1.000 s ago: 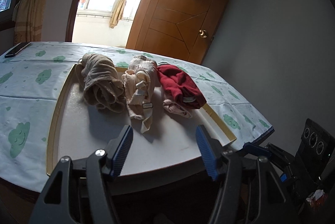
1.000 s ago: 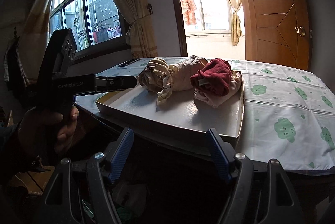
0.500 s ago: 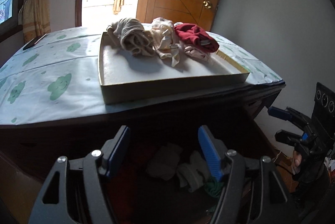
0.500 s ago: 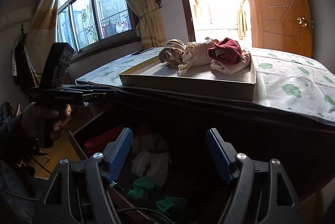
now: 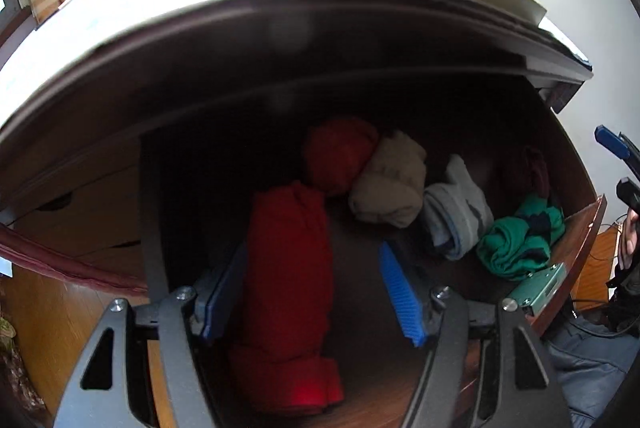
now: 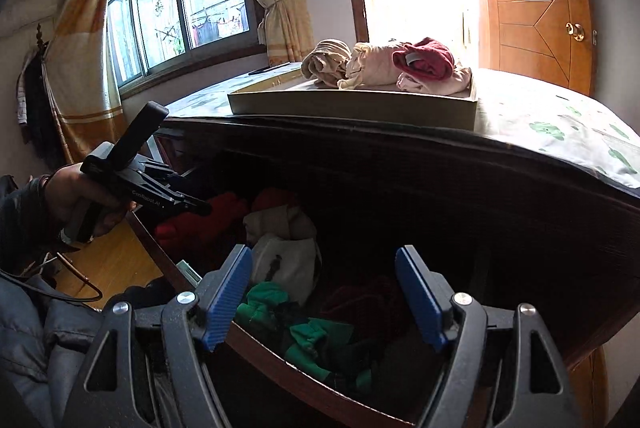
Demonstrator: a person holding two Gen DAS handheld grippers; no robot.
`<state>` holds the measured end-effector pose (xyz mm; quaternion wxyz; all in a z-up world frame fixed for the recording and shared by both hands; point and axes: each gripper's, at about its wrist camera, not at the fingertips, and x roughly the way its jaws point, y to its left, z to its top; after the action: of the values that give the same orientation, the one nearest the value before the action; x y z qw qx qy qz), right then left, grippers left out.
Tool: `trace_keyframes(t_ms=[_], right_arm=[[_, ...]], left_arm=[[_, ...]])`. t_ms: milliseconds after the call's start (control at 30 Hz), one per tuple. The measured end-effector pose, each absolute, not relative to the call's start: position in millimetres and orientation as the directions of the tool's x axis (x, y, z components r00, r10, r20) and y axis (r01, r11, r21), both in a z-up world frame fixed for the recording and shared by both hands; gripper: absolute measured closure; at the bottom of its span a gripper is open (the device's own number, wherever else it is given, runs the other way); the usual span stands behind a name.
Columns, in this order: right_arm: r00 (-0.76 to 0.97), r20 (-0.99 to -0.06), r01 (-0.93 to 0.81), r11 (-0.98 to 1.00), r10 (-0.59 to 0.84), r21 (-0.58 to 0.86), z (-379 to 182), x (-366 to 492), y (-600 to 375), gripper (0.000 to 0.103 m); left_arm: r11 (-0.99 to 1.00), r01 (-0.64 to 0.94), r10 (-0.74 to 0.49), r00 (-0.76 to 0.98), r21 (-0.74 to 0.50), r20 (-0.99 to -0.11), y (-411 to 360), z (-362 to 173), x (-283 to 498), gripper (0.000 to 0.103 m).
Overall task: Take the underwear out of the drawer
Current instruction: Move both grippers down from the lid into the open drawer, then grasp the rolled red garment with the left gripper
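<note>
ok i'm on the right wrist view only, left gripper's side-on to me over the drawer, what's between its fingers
observer: A long red rolled garment lies lengthwise between the left gripper fingers.
operator: is it gripped
observer: No, the jaws are open; the right pad stands clear of the roll.
operator: and where's my gripper from that side
observer: The right gripper shows at the far right, outside the drawer front, beyond the green bundle.

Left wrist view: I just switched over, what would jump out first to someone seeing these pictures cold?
The long red roll in the open drawer, lying between the left gripper's spread blue fingers. Behind it sit an orange-red bundle, a beige one and a green one at the right. Up on the table, a tray already holds folded garments.
</note>
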<state>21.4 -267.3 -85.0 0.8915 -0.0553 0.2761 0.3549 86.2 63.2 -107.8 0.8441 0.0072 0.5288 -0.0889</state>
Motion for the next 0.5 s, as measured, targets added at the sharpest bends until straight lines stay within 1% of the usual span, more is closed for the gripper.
trace_keyframes(t_ms=[133,233,367,500], right_arm=[[0.598,-0.536,-0.661,0.745,0.597,0.092,-89,21,-268,0.027],[0.598,-0.531,-0.658,0.746,0.601,0.102,-90,20,-270,0.027],[0.593,-0.535,-0.659,0.745,0.602,0.107,-93,21,-269,0.027],[0.584,-0.543,-0.661,0.742,0.604,0.115,-96,22,-266,0.027]], left_arm=[[0.984,0.170,-0.117,0.379,-0.056,-0.918,61,-118,88,0.035],[0.981,0.192,-0.090,0.361,-0.020,-0.928,56,-121,87,0.035],[0.980,0.201,-0.076,0.348,-0.005,-0.934,52,-122,86,0.035],[0.969,0.240,-0.025,0.341,0.061,-0.940,38,-125,84,0.035]])
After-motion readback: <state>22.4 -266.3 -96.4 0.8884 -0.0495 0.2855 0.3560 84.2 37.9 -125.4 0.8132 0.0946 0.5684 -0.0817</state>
